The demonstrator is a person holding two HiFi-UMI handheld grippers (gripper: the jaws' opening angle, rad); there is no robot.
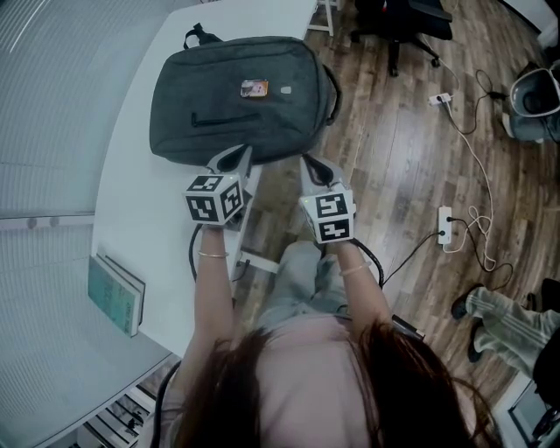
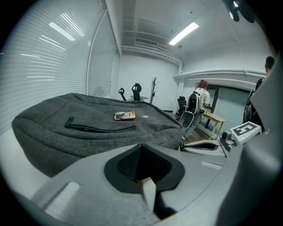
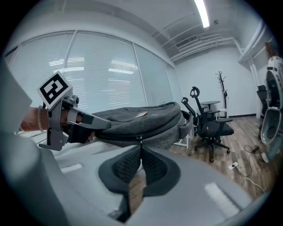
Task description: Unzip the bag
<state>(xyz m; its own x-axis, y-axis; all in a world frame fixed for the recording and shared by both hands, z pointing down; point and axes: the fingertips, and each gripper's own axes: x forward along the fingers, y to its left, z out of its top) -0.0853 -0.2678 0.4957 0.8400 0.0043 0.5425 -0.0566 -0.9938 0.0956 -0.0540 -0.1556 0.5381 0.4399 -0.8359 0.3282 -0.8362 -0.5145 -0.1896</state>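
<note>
A grey backpack (image 1: 236, 96) lies flat on the white table (image 1: 131, 219), with its front pocket zip and a small orange tag facing up. Both grippers are at its near edge. My left gripper (image 1: 238, 157) is shut, its tips against the bag's fabric (image 2: 97, 128); whether it pinches any fabric I cannot tell. My right gripper (image 1: 308, 162) is at the bag's near right side. In the right gripper view its jaws (image 3: 140, 145) are closed around a small dark zipper pull (image 3: 139, 139) on the bag's side seam (image 3: 141, 121).
Two books (image 1: 116, 293) lie on the table's near left. Beyond the table stands an office chair (image 1: 402, 22) on the wood floor. A power strip with cables (image 1: 446, 223) lies to the right, by another person's feet (image 1: 499, 311).
</note>
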